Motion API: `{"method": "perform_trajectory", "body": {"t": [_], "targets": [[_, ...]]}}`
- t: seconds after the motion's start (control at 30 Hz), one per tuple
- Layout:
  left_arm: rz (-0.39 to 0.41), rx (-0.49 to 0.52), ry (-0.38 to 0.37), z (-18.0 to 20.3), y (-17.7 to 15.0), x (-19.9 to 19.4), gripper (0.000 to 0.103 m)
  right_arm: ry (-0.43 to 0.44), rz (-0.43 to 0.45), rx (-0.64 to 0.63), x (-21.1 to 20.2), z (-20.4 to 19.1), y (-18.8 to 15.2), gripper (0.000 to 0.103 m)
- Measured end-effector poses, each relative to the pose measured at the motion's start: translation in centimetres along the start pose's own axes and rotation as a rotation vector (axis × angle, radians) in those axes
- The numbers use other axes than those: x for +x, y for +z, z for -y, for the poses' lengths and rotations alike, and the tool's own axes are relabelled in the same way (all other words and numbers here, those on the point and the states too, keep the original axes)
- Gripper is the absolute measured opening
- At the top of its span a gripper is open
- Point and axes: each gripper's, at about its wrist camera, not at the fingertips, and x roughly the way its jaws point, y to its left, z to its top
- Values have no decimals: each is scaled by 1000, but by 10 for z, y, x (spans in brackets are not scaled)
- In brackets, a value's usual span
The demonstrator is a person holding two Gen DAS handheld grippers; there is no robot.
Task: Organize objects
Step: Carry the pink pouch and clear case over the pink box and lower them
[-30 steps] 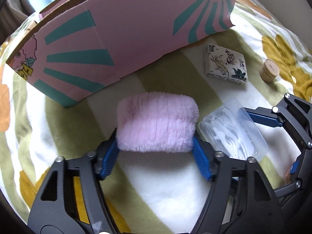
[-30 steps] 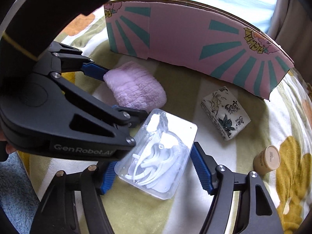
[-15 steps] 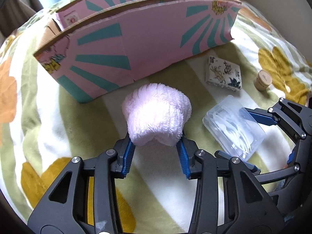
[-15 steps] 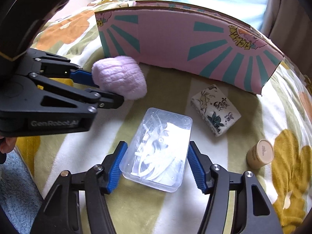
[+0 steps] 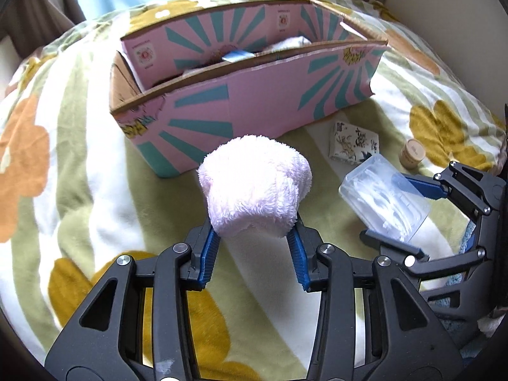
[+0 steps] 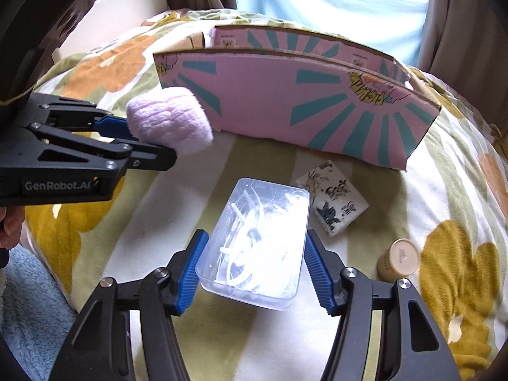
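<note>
A pink fluffy roll (image 5: 254, 184) hangs above the flowered blanket (image 5: 79, 165), squeezed between the blue pads of my left gripper (image 5: 252, 235), which is shut on it. The right wrist view shows the same roll (image 6: 168, 120) in the left gripper (image 6: 143, 141), in front of the pink cardboard box (image 6: 285, 108). My right gripper (image 6: 254, 241) is shut on a clear plastic case (image 6: 260, 231) of white pieces, lifted off the blanket. From the left wrist view, that case (image 5: 384, 197) and the right gripper (image 5: 389, 209) are at the right. The open-topped pink box (image 5: 254, 95) holds some items.
A patterned tissue pack (image 6: 333, 200) and a small beige jar (image 6: 400, 258) lie on the blanket right of the case. A blue towel (image 6: 28, 301) is at lower left, with a person's hand (image 6: 9, 225) behind the left gripper. Curtains hang behind the box.
The left jaws closed on the fluffy roll and the right jaws on the clear case. Both grippers then rose with their loads, so the box's open top now shows.
</note>
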Motion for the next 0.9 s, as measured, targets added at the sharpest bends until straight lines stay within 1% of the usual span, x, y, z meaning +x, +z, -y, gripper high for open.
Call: {"method": "perform_trajectory", "body": {"t": [0.07,0.2,0.33,0.4,0.53,0.73,0.9], "targets": [[12,-4,1,2,3,-6,37,2,8,6,0,12,4,56],[37,-13,4,2,8,-21,37,6,26,15,-17,29,10,56],[67,-24,8,2,14,-38,37,19,48,24,-32,37,22,56],[82,-34,5,0,19,-48,37,21,57,25,-29,44,27,56],[116,-37,25,-2,29,-67,37,29,83,33,-47,55,42,56],[152,-36,45,-6,50,-85,37,34,119,25,-70,76,78,56],[162,-50,40,-12,79,-90,37,53,133,20,-78,94,119,56]]}}
